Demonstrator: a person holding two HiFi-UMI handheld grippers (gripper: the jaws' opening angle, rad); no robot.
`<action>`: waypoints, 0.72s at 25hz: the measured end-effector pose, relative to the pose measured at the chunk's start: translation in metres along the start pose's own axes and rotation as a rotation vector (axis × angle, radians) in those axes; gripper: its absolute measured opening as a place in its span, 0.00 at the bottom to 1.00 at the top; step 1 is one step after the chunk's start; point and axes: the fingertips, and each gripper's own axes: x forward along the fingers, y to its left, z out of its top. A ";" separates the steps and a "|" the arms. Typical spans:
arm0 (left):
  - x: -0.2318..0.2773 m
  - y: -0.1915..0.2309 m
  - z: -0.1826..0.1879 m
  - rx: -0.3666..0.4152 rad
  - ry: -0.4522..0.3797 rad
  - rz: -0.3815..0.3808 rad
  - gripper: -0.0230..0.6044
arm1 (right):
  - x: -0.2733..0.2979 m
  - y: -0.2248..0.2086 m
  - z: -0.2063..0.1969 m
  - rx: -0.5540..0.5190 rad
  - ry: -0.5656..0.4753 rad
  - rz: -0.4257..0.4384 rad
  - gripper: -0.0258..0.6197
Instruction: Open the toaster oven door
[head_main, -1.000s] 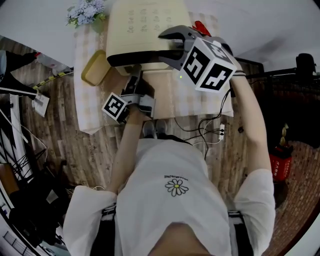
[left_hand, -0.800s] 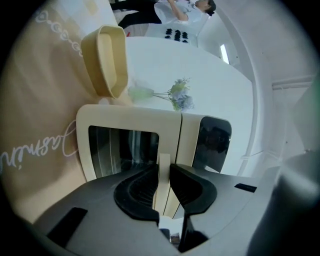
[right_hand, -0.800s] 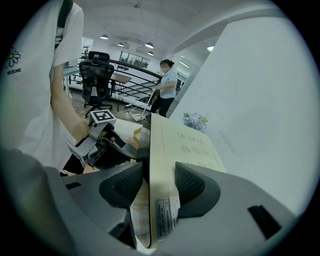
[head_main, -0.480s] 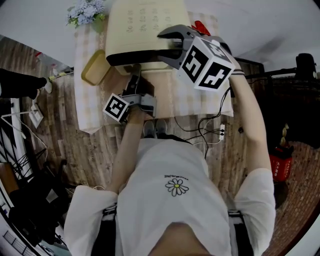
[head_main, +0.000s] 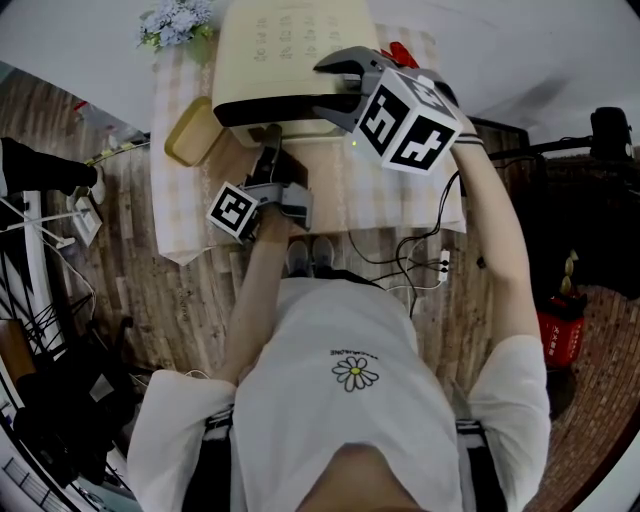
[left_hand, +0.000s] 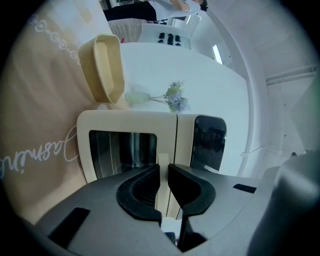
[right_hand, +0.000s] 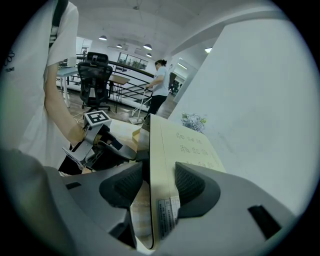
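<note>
Evidently for pulling, the door handle (left_hand: 163, 159) is pinched by the just-closing fingers of the left gripper (left_hand: 164, 171); for steadiness, the toaster oven (right_hand: 187, 145) is clamped between the fingers of the right gripper (right_hand: 160, 180).

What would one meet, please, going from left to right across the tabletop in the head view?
Beige tray → toaster oven → small red object.
</note>
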 end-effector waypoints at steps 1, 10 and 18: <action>-0.001 0.000 0.000 0.000 -0.001 0.002 0.13 | 0.000 0.000 0.000 0.000 0.001 0.000 0.35; -0.004 -0.001 0.000 0.011 -0.009 -0.005 0.13 | -0.001 0.001 0.001 0.005 -0.008 -0.001 0.35; -0.005 -0.001 0.000 0.007 -0.002 -0.015 0.13 | 0.000 0.001 0.001 0.007 0.005 0.000 0.35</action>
